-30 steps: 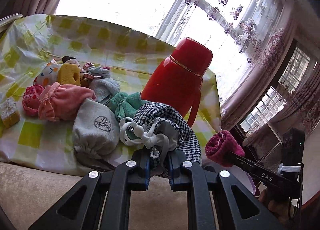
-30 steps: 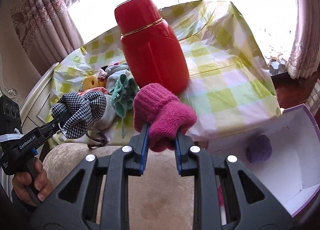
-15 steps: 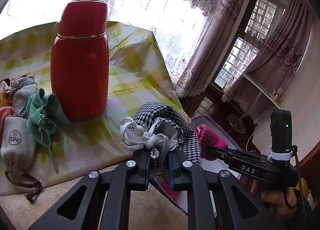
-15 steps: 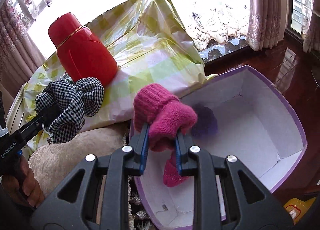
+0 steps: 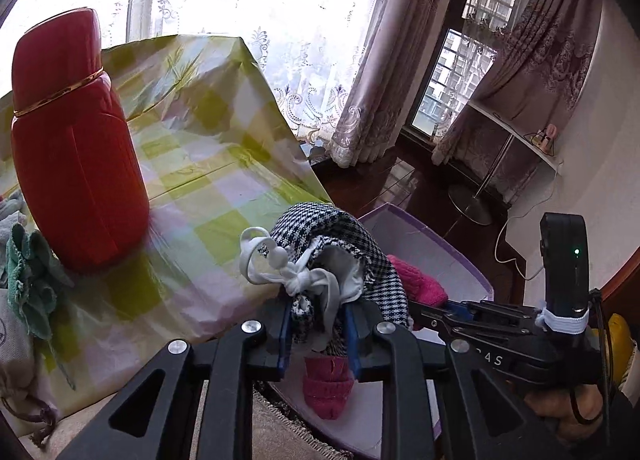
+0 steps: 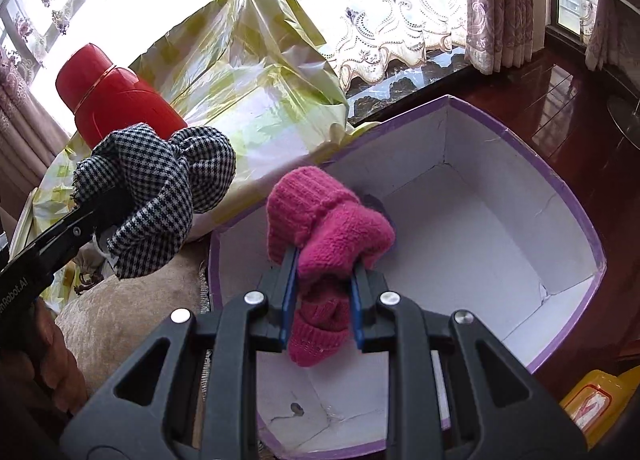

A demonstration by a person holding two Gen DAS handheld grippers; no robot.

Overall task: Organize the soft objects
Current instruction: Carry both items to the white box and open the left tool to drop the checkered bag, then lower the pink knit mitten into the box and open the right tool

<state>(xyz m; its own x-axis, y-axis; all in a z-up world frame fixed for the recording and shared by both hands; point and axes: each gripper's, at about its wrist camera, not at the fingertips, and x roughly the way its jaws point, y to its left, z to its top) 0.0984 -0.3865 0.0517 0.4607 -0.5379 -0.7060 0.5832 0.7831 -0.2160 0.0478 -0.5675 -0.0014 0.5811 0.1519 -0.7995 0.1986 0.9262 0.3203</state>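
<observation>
While the pink knitted sock (image 6: 324, 227) hangs above the open purple-rimmed box (image 6: 560, 195), the right hand-held gripper (image 6: 322, 292) is clamped on it. Left of the box, the checked drawstring pouch (image 5: 340, 244) sits between the blue pads of the left hand-held gripper (image 5: 318, 324), whose jaws have just been opening; whether they still press the cloth cannot be told. Further left of the box, a red flask (image 5: 72, 147) stands on the yellow-checked surface (image 5: 208, 163), with a green cloth (image 5: 28, 272) beside it.

The left gripper (image 5: 318, 324) tilts downward, its jaws having just been opening with cloth between them; the right gripper (image 6: 322, 300) tilts downward too, jaws clamped.
</observation>
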